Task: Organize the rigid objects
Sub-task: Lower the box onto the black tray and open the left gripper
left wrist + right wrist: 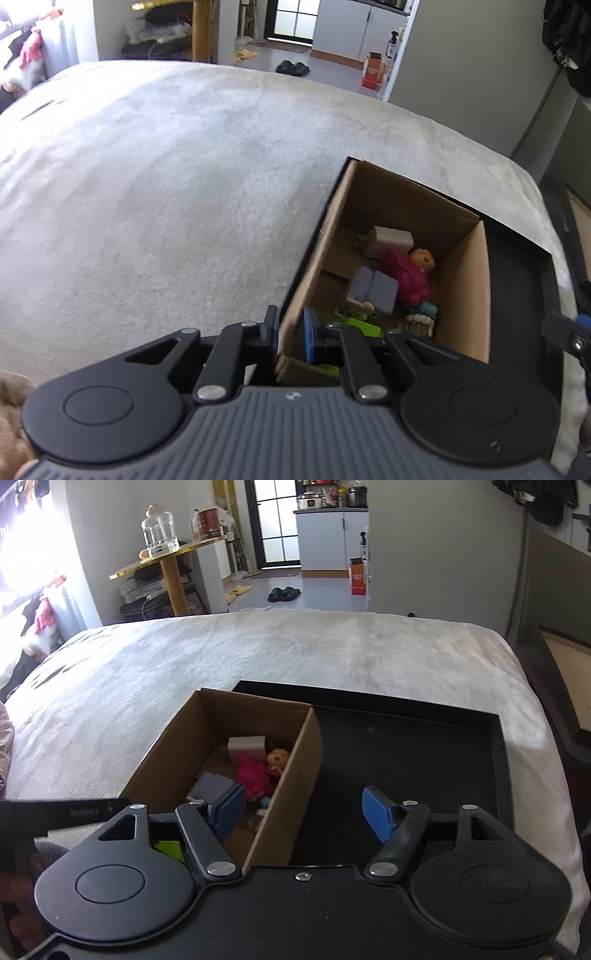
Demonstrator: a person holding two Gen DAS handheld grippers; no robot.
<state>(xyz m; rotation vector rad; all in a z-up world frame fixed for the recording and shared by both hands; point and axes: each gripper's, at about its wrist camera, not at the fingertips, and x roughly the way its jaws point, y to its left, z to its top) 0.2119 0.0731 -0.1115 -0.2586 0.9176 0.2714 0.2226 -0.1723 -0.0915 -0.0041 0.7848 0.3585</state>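
Left tool: pads clamped on near left wall of cardboard box. Risk: thin wall bends or slips from pinch, box tips or slides on soft bed.

Box contents, all inside: white block, doll in pink, grey-blue block, green piece at near end. Sudden tug likely spills them.

Right tool: fingers apart, nothing between but box's right wall; left pad inside box, right pad over black tray. Risk: pad snags wall on exit, drags box against left tool's hold.

Open right claw astride cardboard box wall, seemingly untouching.
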